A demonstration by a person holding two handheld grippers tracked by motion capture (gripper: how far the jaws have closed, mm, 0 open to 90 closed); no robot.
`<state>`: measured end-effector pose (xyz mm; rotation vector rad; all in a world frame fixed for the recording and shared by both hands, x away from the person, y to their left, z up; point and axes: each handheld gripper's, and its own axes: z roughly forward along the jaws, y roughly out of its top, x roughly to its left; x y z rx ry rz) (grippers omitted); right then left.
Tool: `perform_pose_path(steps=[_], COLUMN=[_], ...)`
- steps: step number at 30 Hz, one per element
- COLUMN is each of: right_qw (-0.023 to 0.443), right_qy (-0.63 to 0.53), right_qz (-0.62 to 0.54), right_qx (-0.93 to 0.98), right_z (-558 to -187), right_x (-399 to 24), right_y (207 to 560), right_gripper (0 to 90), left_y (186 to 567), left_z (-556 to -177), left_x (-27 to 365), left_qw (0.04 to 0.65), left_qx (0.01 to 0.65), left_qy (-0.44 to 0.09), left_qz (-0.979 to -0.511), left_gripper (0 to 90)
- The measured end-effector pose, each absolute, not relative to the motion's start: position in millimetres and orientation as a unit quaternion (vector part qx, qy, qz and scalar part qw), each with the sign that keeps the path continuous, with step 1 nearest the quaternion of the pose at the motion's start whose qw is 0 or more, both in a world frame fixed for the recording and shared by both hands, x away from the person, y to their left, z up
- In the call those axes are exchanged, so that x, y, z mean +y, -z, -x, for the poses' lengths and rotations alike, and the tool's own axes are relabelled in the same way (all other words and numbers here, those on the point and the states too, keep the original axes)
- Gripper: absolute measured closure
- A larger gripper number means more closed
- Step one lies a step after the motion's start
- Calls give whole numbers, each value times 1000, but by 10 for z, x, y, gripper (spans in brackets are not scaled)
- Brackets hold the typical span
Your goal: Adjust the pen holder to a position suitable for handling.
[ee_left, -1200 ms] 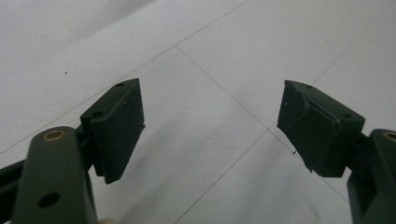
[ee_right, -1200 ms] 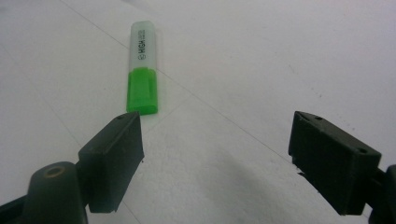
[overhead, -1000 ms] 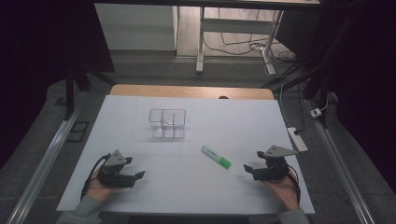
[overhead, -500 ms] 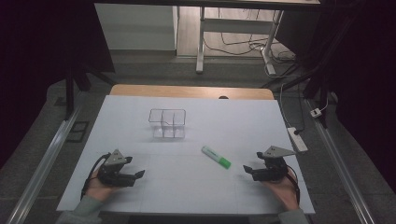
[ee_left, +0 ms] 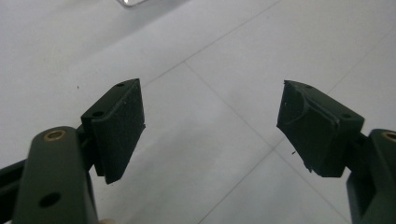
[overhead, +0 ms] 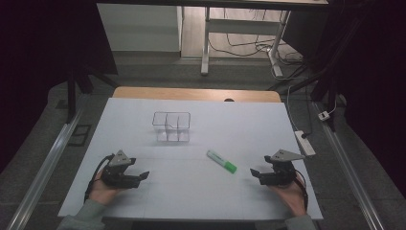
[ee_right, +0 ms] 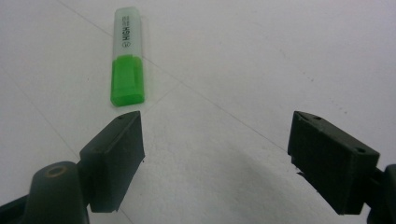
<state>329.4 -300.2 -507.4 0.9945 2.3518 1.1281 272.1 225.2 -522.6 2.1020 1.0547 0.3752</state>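
White table [overhead: 201, 191], highlighter [ee_right: 127, 56] ahead of right gripper [ee_right: 215, 154].

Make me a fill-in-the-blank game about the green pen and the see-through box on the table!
1. The highlighter has a cap coloured ____.
2. The highlighter lies nearer to the ____ gripper than to the other one.
3. The clear organizer has ____ inside its compartments.
4. Both grippers have their jaws ____.

Missing words: green; right; nothing; open
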Motion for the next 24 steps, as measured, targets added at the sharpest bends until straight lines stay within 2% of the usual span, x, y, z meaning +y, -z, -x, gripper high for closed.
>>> perform_pose_path(steps=[24], right_qw=[168], right_qy=[-408], right_qz=[-349], right_qx=[827], right_z=[-3289], right_x=[-2999], right_y=[5088], right_gripper=[188], left_y=[5054], left_z=[-3171], left_x=[2211], left_qw=[353], left_qx=[424], left_qy=[-148], left_qz=[-821], left_gripper=[238])
